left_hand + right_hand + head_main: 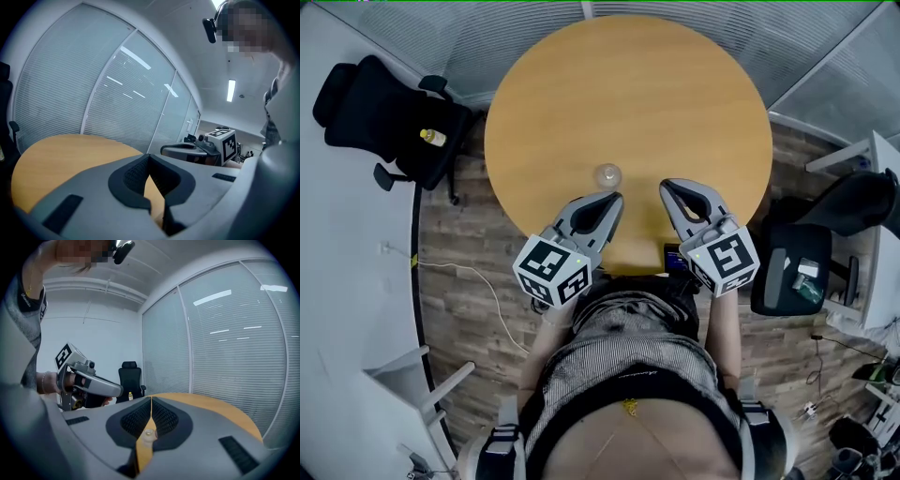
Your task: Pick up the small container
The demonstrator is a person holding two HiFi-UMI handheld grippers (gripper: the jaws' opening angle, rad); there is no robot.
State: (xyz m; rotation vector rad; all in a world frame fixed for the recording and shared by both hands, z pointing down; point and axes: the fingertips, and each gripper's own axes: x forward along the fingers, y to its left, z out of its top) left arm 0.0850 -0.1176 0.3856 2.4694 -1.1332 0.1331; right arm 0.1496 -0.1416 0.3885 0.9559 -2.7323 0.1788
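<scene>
A small clear container (607,174) stands on the round wooden table (628,84), near its front edge. My left gripper (615,199) hovers just in front of and slightly right of it, jaws shut and empty. My right gripper (667,186) is a short way to the container's right, also shut with nothing held. In the right gripper view the container (149,433) shows low down through the slit below the closed tips (151,398), with the left gripper (89,383) at the left. In the left gripper view the closed tips (149,157) point over bare tabletop and the container is not seen.
A black office chair (389,117) with a yellow bottle (433,137) on its seat stands left of the table. Another dark chair (789,272) is at the right. Glass walls with blinds (525,33) ring the table's far side. A cable (459,272) lies on the wooden floor.
</scene>
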